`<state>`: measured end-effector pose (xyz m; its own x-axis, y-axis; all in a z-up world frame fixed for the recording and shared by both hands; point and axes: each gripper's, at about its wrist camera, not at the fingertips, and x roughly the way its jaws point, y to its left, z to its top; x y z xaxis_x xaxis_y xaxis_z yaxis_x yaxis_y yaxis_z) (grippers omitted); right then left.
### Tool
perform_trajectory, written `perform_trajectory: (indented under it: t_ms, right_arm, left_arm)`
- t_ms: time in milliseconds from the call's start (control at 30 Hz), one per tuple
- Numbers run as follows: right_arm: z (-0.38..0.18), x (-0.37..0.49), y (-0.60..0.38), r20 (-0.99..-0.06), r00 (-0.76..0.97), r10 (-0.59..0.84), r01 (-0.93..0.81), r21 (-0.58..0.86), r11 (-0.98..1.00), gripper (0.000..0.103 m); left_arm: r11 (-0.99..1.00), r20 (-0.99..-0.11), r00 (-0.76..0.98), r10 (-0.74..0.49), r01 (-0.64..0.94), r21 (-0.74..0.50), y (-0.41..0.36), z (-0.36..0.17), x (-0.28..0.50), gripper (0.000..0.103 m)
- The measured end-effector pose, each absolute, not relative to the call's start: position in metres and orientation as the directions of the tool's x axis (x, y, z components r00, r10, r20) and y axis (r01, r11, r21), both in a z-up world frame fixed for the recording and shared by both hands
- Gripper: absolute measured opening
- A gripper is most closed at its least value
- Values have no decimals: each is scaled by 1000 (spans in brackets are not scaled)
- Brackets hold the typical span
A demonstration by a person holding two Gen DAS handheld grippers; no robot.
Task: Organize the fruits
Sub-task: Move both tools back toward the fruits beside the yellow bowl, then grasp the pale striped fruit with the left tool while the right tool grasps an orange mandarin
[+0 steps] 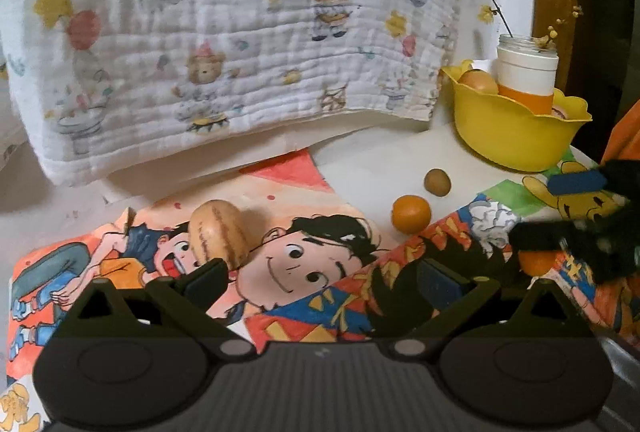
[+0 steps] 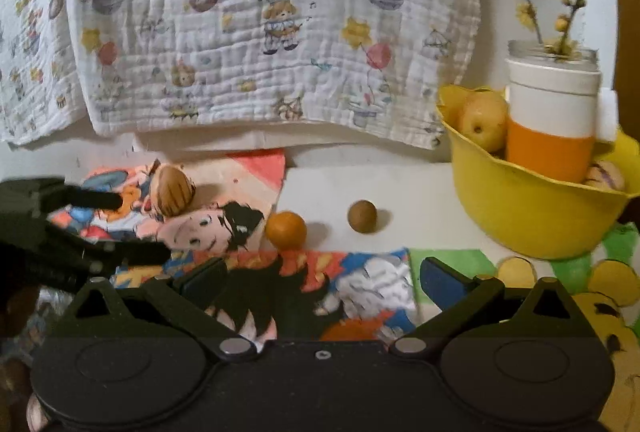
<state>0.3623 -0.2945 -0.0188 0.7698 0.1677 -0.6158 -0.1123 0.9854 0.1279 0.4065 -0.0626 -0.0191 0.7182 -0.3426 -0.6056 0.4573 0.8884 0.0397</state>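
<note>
- Left gripper: jaws spread wide, nothing between them. It hangs low over the cartoon mats.
- The striped melon lies on the mats just ahead of the left finger; whether they touch I cannot tell.
- Right gripper: jaws spread wide, nothing between them, also over the mats. In the left view it shows at the right edge as a blurred black shape.
- In that left view an orange, round thing sits right under the right gripper's blurred finger; whether fruit or print I cannot tell.
- Orange: on the white worktop, at the edge of the mats, ahead of the right gripper and a little to the left.
- Brown fruit: small and round, on the bare worktop just right of the orange, apart from it.
- Yellow bowl: far right on the worktop, with a wavy rim. It holds a yellow pear, a second striped fruit at its right side, and an upright white-and-orange jar with twigs standing in it.
- Orange and brown fruit lie between the melon and the bowl, all three outside the bowl.
- Printed white cloth: hangs behind the worktop, across the full width at the back.
</note>
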Motion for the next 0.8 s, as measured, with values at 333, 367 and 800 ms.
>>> perform_trajectory:
  t_ms: [333,367,800]
  right_arm:
    - [-26,391,-301,-631,750,198,-70,221,973,102]
    - [-27,393,-303,-635,746,201,-64,233,970,102]
    - [-41,417,-285,-656,711,256,-159,204,966,93]
  left_arm:
    - [884,-599,728,-333,461,70,-55,-25,405,102]
    - [884,-599,728,-334,462,69,-56,-26,405,102]
    - [920,-599,756,-265,384,77,-41,-32,424,102]
